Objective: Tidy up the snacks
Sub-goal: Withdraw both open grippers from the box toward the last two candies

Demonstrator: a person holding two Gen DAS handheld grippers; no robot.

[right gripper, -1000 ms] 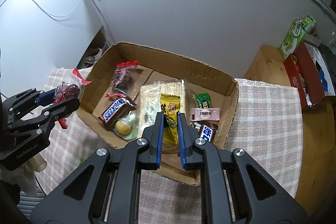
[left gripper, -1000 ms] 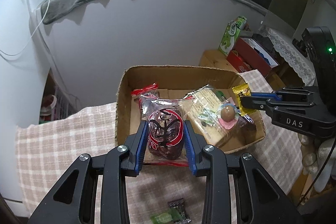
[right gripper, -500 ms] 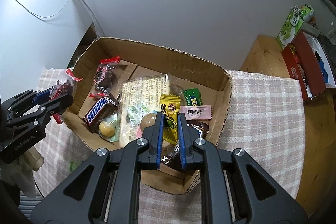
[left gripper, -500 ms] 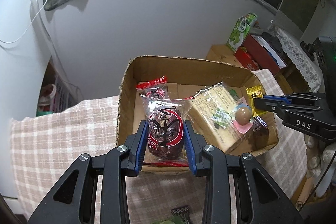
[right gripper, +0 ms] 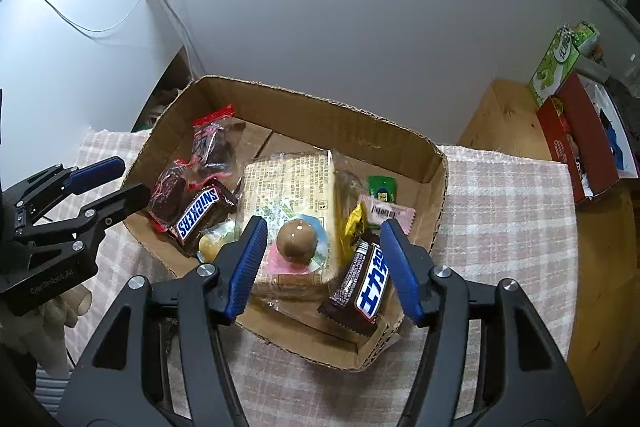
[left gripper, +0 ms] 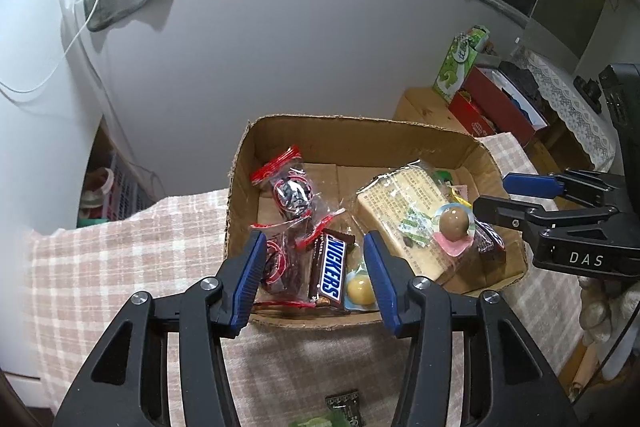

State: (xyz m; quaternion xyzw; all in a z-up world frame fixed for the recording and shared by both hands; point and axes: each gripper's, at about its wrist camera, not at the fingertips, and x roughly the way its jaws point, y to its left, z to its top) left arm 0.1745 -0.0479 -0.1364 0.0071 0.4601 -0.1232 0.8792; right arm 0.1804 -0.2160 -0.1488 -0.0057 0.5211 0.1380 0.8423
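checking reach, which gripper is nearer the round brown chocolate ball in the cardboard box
Right. The right gripper hangs just over the round brown chocolate ball; the left gripper is across the cardboard box.

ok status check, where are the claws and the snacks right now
Left claw and right claw just opened, nothing gripped. Red-wrapped snack and dark bar lie in the cardboard box. Two small candies remain on the cloth, nothing blocking.

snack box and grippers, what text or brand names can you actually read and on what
"SNICKERS": brown bar in the cardboard box.
"DAS": right gripper body.
Chinese characters, white on blue: second brown bar.
Bread bag, pink sachet, green carton: print too small to read.
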